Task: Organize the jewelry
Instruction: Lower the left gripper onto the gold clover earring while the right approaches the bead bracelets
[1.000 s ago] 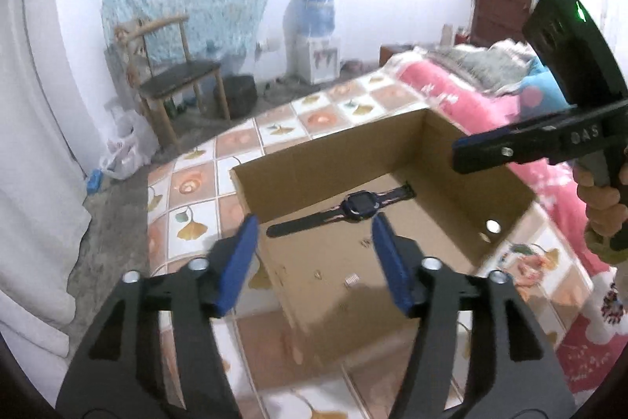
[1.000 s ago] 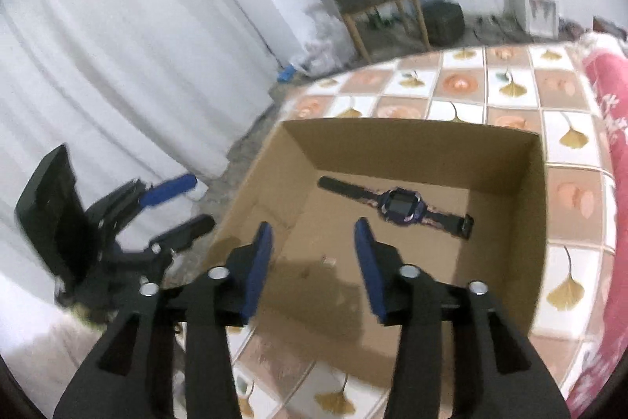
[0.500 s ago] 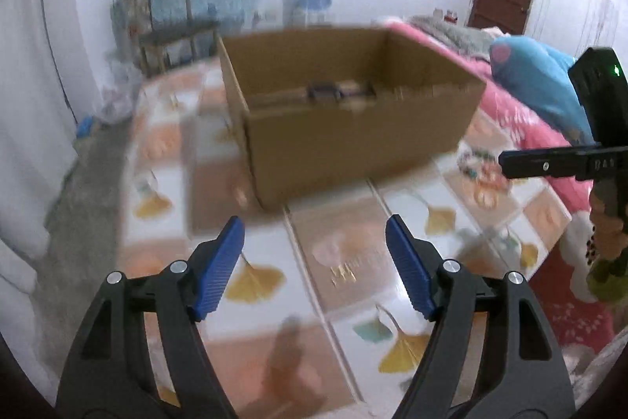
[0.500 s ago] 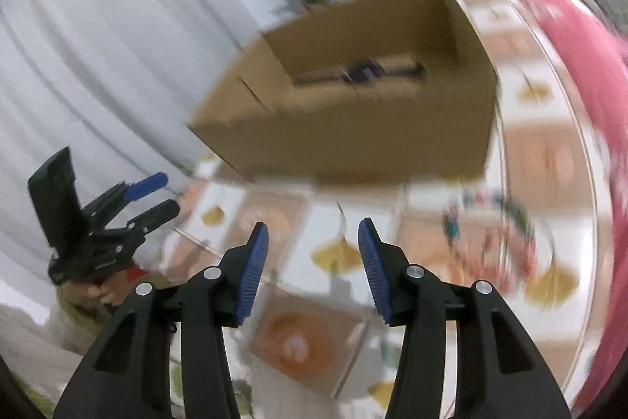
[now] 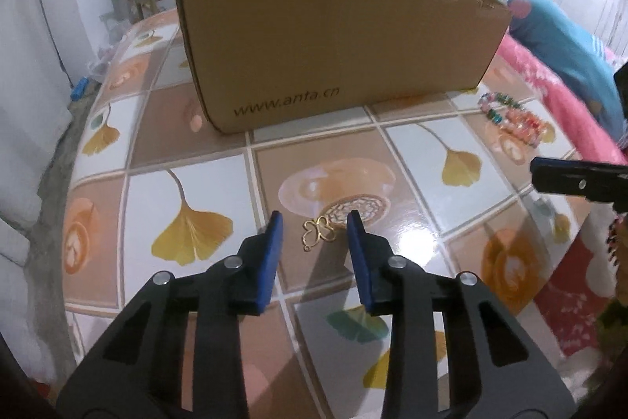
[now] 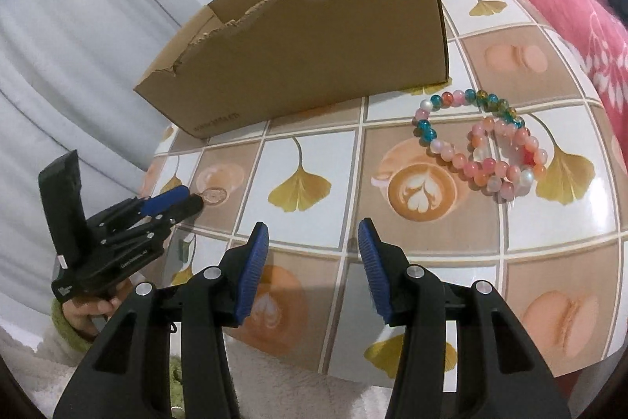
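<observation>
**A:** Looking down the left gripper (image 5: 314, 228), where's the piece?

**B:** Between the 2 blue pads: a gold butterfly charm (image 5: 318, 232) lying flat on the tiled tabletop (image 5: 431, 160), in front of the cardboard box (image 5: 333, 38). The jaws have just been closing on it, but there's a gap on each side, so nothing is pinched yet.

**A:** How will it handle?

**B:** My guess: very light, thin, stiff wire, and slippery on that glossy surface. It may skate or flip if 1 pad reaches it first. I'd squeeze across the wings at the middle, pads low against the table, not on the little loop at its tail.

**A:** And the right gripper (image 6: 314, 238)?

**B:** Spread and empty, hovering over the table. The beaded bracelets (image 6: 482, 140), 2 or more tangled together, lie well ahead of it, near the box's corner. Those look heavier and floppy; grab 1 strand of beads and the rest should trail.
</observation>
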Available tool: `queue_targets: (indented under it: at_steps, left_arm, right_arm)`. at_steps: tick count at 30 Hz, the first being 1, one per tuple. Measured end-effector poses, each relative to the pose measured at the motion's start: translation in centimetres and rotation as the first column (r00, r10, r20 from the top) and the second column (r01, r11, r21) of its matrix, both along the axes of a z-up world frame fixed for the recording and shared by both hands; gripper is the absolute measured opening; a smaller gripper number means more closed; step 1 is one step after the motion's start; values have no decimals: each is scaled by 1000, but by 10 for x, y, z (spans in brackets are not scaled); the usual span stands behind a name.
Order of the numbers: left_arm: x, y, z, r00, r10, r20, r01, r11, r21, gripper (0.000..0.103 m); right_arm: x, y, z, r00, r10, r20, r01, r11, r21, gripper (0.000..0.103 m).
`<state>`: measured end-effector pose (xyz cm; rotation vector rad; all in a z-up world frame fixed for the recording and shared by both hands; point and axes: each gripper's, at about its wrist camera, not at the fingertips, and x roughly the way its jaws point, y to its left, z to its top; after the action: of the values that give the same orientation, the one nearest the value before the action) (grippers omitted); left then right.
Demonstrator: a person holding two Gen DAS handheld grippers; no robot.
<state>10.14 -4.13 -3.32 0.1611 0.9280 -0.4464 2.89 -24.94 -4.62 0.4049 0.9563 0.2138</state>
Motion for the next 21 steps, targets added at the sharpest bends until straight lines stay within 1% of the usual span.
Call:
queue_targets:
  at_steps: [3,6,8,11,16,17,19,20,21]
  left_arm:
    - [-3,-5,-1,1000,1,15,-1,999,32,31]
    - [-7,-8,-1,1000,-2,29,0,999,55,25]
    - [-8,-10,0,999,-9,34,7,998,57,19]
    - [-9,-13,-1,999,-16,40,13,998,64,13]
    - [-10,-16,-2,999,-13,46,11,998,63,13]
    - [-11,-16,-2,999,-18,48,14,998,63,5]
    - [-14,-18,-1,998,-36,45,33,998,58,4]
    - [-16,-19,-1,998,-43,50,40,997,61,1]
    - [-19,-22,-1,997,-54,54,51,996,71,1]
  right_arm:
    - [0,-2,-3,1000,-1,2,1,1000,3,47]
    - [0,-5,-5,1000,-9,1,9,1000,3,47]
    - [1,-7,-6,1000,-15,1,15,1000,12,47]
    - [2,-8,-7,1000,-21,3,21,1000,16,47]
    - [-2,-13,-5,999,-33,13,33,999,21,47]
    - [-4,-15,-4,999,-34,16,34,999,21,47]
    - [-6,-16,-1,999,-38,27,38,999,14,47]
    - [-7,-17,0,999,-38,33,38,999,7,47]
    - [-9,-18,2,998,-40,40,40,999,-5,47]
